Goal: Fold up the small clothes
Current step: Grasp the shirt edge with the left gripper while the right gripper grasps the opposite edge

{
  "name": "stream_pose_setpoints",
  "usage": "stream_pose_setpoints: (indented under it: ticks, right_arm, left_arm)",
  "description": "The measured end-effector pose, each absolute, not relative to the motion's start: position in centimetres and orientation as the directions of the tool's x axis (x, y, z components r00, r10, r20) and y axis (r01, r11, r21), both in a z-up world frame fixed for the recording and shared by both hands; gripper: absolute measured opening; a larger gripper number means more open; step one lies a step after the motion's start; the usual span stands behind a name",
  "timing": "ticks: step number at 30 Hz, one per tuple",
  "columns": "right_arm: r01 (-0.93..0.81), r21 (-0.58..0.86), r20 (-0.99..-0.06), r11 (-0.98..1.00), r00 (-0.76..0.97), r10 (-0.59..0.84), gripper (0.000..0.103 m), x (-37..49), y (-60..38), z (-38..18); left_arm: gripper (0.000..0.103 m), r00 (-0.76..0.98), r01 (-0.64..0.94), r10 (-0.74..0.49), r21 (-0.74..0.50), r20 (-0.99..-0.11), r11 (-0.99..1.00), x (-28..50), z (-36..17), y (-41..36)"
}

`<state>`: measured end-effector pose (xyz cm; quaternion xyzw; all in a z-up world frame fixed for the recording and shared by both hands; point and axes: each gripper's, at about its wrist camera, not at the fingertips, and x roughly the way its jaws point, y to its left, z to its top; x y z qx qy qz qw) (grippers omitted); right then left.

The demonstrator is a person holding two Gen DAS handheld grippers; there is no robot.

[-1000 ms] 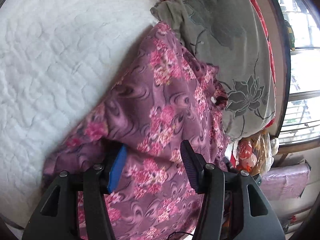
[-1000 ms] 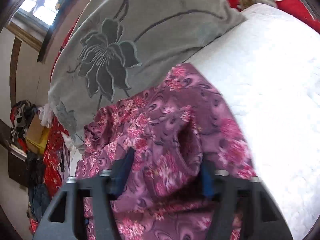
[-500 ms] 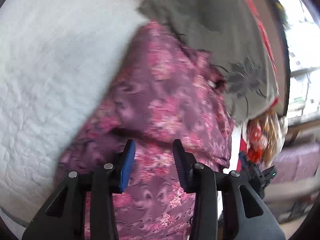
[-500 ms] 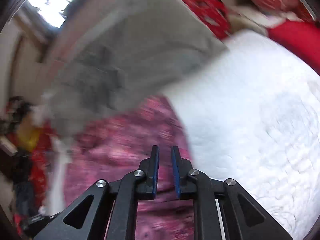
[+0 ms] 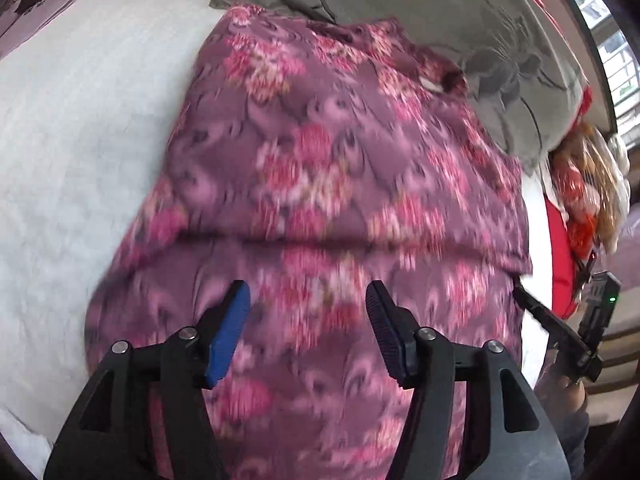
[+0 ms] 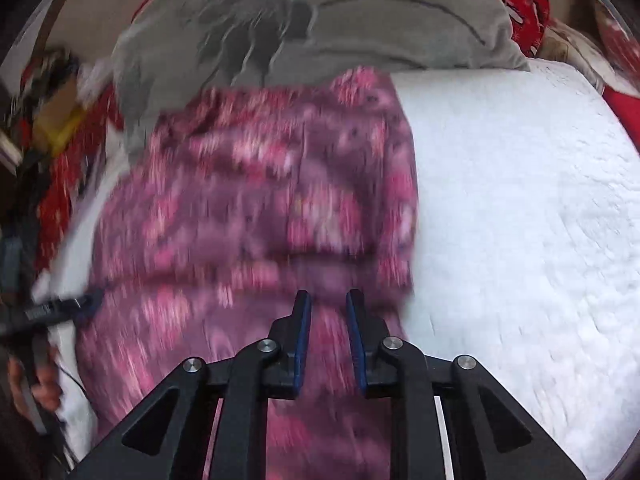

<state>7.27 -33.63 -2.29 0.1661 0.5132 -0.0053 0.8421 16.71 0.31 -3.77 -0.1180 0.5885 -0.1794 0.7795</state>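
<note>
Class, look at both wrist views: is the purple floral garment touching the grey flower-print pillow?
Touching. In the left wrist view the purple floral garment has its far edge lying against the grey flower-print pillow with no gap; the right wrist view, though blurred, agrees.

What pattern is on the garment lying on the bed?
Pink and red flowers on purple garment, clearest in the left wrist view.
</note>
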Motion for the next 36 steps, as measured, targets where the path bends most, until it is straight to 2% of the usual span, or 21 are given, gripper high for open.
stream_pose_setpoints:
  ticks: [4,10,14,16,20,23,25,28,34,36]
  right_arm:
    - [0.143,0.234,-0.878,0.962,0.457,0.146,0.025,2.9,-32.2,-2.9]
    - [0.174,0.288,-0.867,0.942,0.465,0.180,0.028,-4.3,-32.1,-2.5]
    - [0.208,0.322,-0.865,0.924,0.462,0.197,0.040,-9.2,-32.9,-2.2]
    - [0.227,0.339,-0.858,0.913,0.472,0.202,0.040,-11.8,-33.6,-2.2]
    - [0.277,0.385,-0.850,0.881,0.479,0.220,0.050,-16.2,-35.3,-3.2]
    - [0.319,0.441,-0.842,0.839,0.472,0.262,0.052,-18.9,-36.3,-4.7]
    - [0.336,0.495,-0.819,0.801,0.488,0.302,0.052,-20.0,-36.7,-5.8]
    - [0.360,0.557,-0.791,0.749,0.505,0.345,0.059,-20.5,-37.0,-7.4]
    - [0.351,0.661,-0.729,0.664,0.513,0.454,0.061,-19.9,-36.6,-10.6]
    - [0.333,0.711,-0.685,0.620,0.531,0.500,0.072,-19.8,-36.5,-11.1]
  left_arm:
    - [0.059,0.201,0.153,-0.442,-0.418,-0.874,0.896,13.4,-3.5,1.3]
    - [0.059,0.115,0.157,-0.455,-0.437,-0.883,0.886,8.4,-3.5,3.3]
    - [0.059,0.095,0.154,-0.427,-0.410,-0.899,0.899,5.1,-3.7,6.2]
    - [0.059,0.085,0.123,-0.425,-0.414,-0.901,0.902,4.0,-3.9,7.9]
    - [0.059,0.054,0.059,-0.442,-0.439,-0.895,0.896,1.7,-4.6,11.6]
    - [0.059,0.028,0.032,-0.469,-0.468,-0.883,0.883,0.3,-5.3,12.6]
    - [0.059,0.013,0.013,-0.498,-0.498,-0.867,0.867,-0.4,-5.6,13.2]
    - [0.059,-0.016,-0.029,-0.546,-0.545,-0.838,0.838,-1.1,-6.3,13.6]
    - [0.061,-0.074,-0.073,-0.594,-0.590,-0.801,0.804,-2.7,-7.2,13.8]
    - [0.062,-0.087,-0.073,-0.592,-0.588,-0.801,0.806,-3.3,-7.4,13.6]
